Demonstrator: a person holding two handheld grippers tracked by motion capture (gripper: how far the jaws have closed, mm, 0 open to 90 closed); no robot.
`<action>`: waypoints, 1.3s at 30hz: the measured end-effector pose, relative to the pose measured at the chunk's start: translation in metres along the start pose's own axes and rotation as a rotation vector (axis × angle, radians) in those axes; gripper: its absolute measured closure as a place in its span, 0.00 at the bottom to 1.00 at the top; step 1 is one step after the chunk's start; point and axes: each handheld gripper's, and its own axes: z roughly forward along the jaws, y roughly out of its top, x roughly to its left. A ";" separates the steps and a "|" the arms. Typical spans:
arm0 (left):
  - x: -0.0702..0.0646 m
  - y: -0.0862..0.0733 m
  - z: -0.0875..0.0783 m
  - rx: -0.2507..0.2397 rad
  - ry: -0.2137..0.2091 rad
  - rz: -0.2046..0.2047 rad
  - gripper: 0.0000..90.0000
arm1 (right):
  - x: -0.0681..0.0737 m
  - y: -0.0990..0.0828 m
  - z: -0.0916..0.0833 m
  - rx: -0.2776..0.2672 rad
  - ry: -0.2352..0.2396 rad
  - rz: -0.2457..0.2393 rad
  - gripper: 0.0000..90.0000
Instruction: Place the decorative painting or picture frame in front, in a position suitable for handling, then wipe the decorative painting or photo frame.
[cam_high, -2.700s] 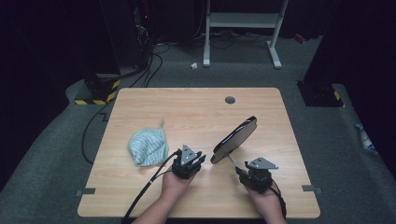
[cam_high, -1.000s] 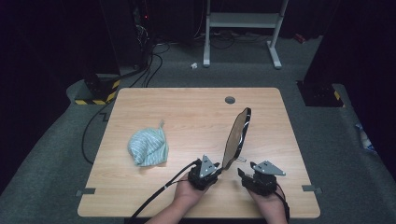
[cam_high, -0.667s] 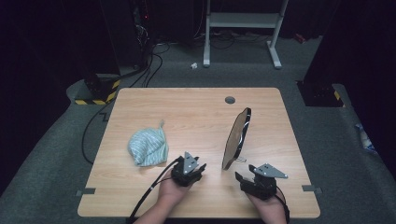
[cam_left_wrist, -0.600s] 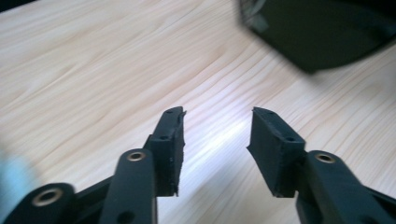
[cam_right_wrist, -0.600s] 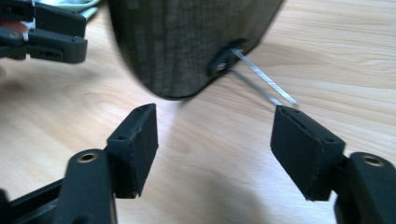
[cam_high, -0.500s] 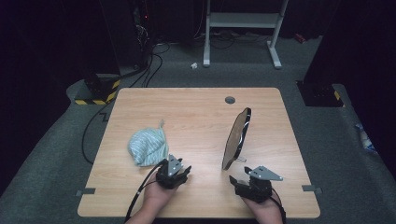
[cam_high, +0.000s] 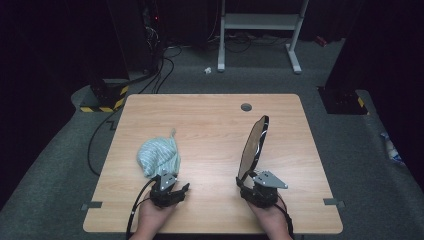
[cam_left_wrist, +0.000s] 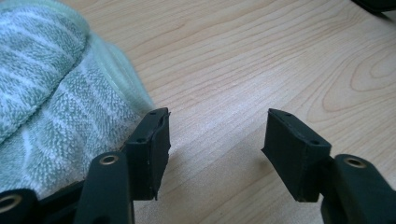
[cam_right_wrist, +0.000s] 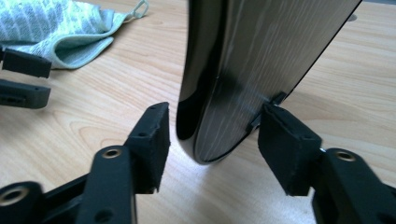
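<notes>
An oval mirror (cam_high: 252, 145) with a black rim stands nearly upright on the wooden table (cam_high: 210, 115). My right gripper (cam_high: 246, 181) is at its base. In the right gripper view the mirror's lower edge (cam_right_wrist: 261, 60) sits between the jaws of the right gripper (cam_right_wrist: 212, 140), which have just been closing; a gap remains at the left pad, so it is open. A crumpled green striped cloth (cam_high: 159, 156) lies at front left. My left gripper (cam_high: 172, 181) is just in front of it, and its jaws have just been opening. The left gripper (cam_left_wrist: 215, 140) holds nothing, with the cloth (cam_left_wrist: 46, 116) against its left jaw.
A round cable hole (cam_high: 246, 106) sits near the table's far edge. Beyond the table are floor cables (cam_high: 165, 55), a yellow-and-black striped block (cam_high: 102, 102) and a white frame's legs (cam_high: 295, 55). Bare wood lies between the cloth and the mirror.
My left gripper has let go near the mirror's base and moved left to the cloth, its jaws now apart. My right gripper has edged in around the mirror's bottom edge. The mirror stays standing.
</notes>
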 end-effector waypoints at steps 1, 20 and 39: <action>0.001 0.000 0.000 0.003 -0.001 -0.003 0.44 | -0.001 0.001 0.000 -0.002 0.000 0.001 0.52; -0.006 0.001 0.002 0.022 0.006 0.052 0.43 | -0.020 -0.007 -0.014 0.002 -0.031 0.054 0.53; -0.009 0.001 0.002 0.024 0.019 0.081 0.44 | -0.031 -0.012 -0.020 0.004 -0.048 0.067 0.53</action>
